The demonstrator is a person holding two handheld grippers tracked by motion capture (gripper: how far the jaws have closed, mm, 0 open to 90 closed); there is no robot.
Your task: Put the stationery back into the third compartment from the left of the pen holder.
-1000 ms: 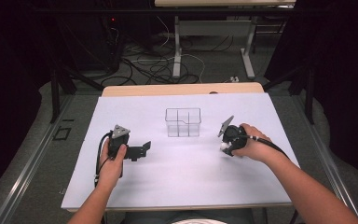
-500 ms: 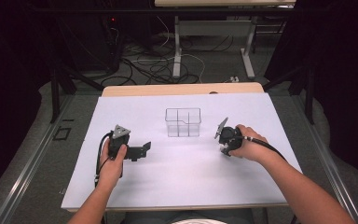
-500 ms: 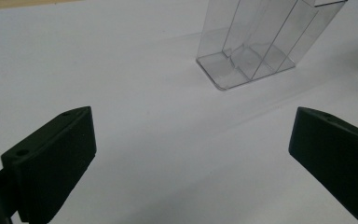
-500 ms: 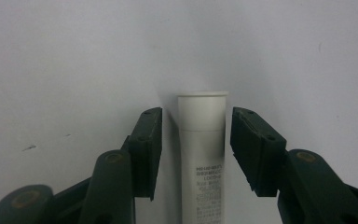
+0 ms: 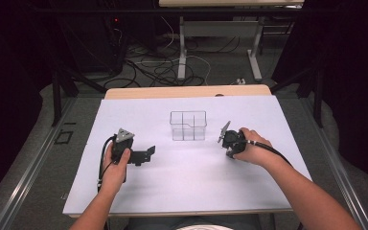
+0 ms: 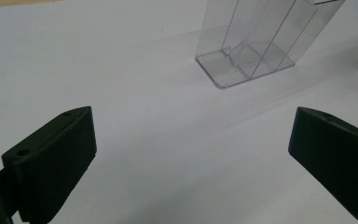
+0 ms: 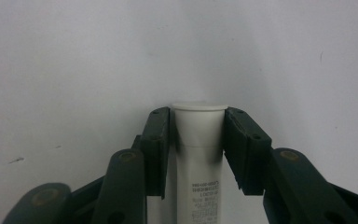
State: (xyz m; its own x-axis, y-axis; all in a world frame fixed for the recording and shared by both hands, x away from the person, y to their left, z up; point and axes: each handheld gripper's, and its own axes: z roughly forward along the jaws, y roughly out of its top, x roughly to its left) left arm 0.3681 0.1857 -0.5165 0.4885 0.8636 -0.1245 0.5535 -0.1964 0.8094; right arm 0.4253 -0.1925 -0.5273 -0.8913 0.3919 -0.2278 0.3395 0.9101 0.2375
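A clear plastic organizer box (image 5: 188, 125) with several compartments stands on the white sheet, empty as far as I can see; in the left gripper view the box (image 6: 256, 42) sits ahead and to the right. My left gripper (image 5: 148, 154) rests on the sheet left of the box, jaws wide apart with nothing between them (image 6: 191, 154). My right gripper (image 5: 226, 138) is right of the box, pointed down toward the sheet. In the right gripper view its jaws are shut on a white tube (image 7: 199, 149) with small print on it, cap end toward the sheet.
The white sheet (image 5: 191, 187) covers a wooden table (image 5: 187, 92). Beyond the far edge are floor cables (image 5: 163, 67) and desk legs (image 5: 182, 48). Metal rails run along both sides of the table.
My right gripper has shifted left toward the box and tilted further down with the tube in it. The left gripper has stayed put.
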